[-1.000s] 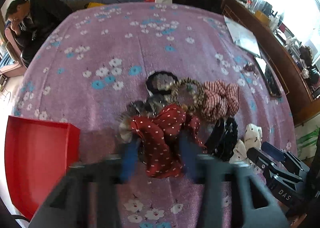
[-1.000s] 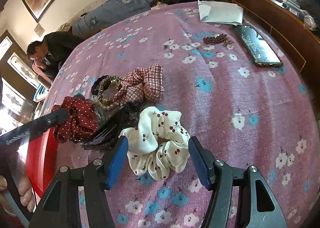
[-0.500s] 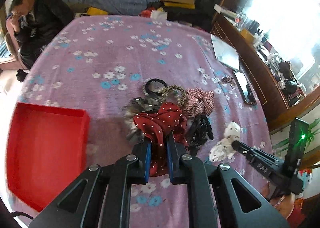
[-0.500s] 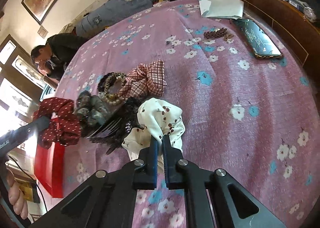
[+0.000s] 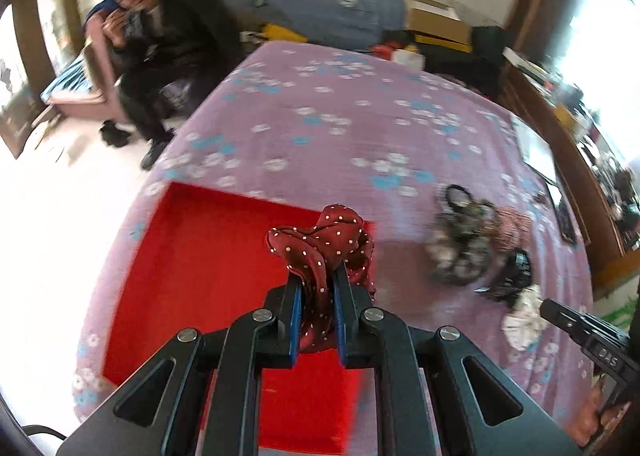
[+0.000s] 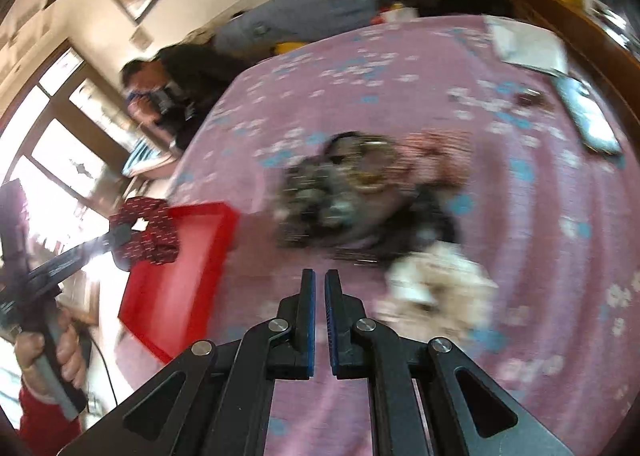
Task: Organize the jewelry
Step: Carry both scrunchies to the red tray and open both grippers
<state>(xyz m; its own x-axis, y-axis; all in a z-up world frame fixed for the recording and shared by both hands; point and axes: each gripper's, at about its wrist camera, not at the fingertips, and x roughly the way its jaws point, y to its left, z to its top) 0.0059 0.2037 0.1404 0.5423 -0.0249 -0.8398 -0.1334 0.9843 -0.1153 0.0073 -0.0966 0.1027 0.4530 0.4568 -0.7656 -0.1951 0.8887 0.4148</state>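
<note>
My left gripper [image 5: 316, 280] is shut on the red polka-dot scrunchie [image 5: 320, 244] and holds it above the red tray [image 5: 200, 256]. In the right wrist view the same scrunchie [image 6: 146, 230] hangs over the tray [image 6: 180, 280] at the left. My right gripper [image 6: 319, 280] is shut and empty above the purple flowered cloth. The white cherry scrunchie [image 6: 436, 284] lies on the cloth just right of it. A blurred pile of hair ties and clips [image 6: 352, 184] lies beyond.
The pile [image 5: 472, 240] and the white scrunchie [image 5: 520, 316] lie right of the tray. A phone [image 6: 588, 116] and a paper [image 6: 528, 44] lie at the far right. A seated person [image 5: 160, 36] is beyond the bed's left edge.
My left gripper lifted the red scrunchie and carried it left over the tray. My right gripper slipped off the white scrunchie and swung left, shut and empty.
</note>
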